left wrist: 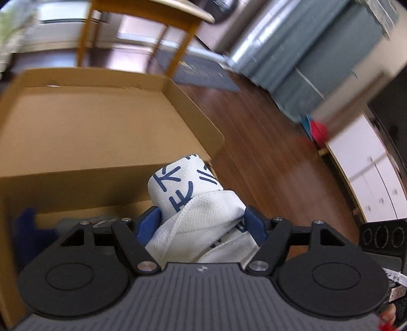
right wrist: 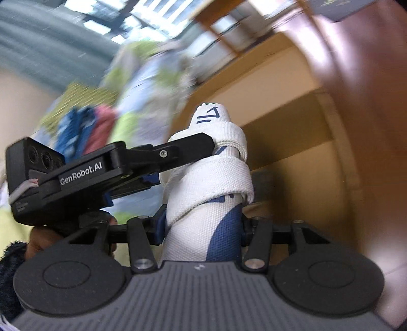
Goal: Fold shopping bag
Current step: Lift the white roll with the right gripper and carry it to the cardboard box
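Bag: white canvas w/ blue print, rolled into a tight bundle, strap wound round it. Held up in the air over a cardboard box. Left gripper: blue pads pinching the bundle from both sides. Right gripper: pinching the roll's lower end; the left gripper's finger presses on the upper strap wrap. Wood floor beside box. Background blurred.

Count: one rolled shopping bag (between the jaws), two grippers, one cardboard box, one wooden table.
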Demonstrator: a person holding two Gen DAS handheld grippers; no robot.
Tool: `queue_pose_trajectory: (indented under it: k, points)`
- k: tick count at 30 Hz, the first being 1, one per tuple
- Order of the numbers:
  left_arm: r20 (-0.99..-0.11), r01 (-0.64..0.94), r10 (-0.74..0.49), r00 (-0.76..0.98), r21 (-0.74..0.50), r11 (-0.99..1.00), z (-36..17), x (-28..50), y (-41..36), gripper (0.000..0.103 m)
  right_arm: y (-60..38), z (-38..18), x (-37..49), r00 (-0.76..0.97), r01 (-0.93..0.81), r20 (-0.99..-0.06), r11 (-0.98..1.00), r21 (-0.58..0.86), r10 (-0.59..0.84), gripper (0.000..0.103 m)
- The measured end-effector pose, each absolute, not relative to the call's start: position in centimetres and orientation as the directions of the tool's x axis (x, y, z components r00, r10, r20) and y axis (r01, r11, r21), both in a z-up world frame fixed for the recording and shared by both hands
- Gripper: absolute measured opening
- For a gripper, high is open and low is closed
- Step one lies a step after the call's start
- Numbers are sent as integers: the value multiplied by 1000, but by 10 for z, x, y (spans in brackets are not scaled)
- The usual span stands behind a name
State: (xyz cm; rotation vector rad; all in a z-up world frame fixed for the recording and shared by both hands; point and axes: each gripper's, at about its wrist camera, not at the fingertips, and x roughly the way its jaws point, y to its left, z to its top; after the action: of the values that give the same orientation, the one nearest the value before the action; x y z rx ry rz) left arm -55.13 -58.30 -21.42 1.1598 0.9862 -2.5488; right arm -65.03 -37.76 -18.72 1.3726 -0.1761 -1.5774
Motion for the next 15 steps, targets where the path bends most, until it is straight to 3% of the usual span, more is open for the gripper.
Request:
queue_pose_trajectory:
  k: [6,15]
  points:
    - [-749,385,181,-638,-514,-767,-258,-578,-592,72,-387,-222,-663,28,547,-775,-639,540,-632,47]
    - [-788,390,165,-593,-461,-797,-287,-579,-600,68,-424,-259,-663,53,573,-839,-672,470,-542,47]
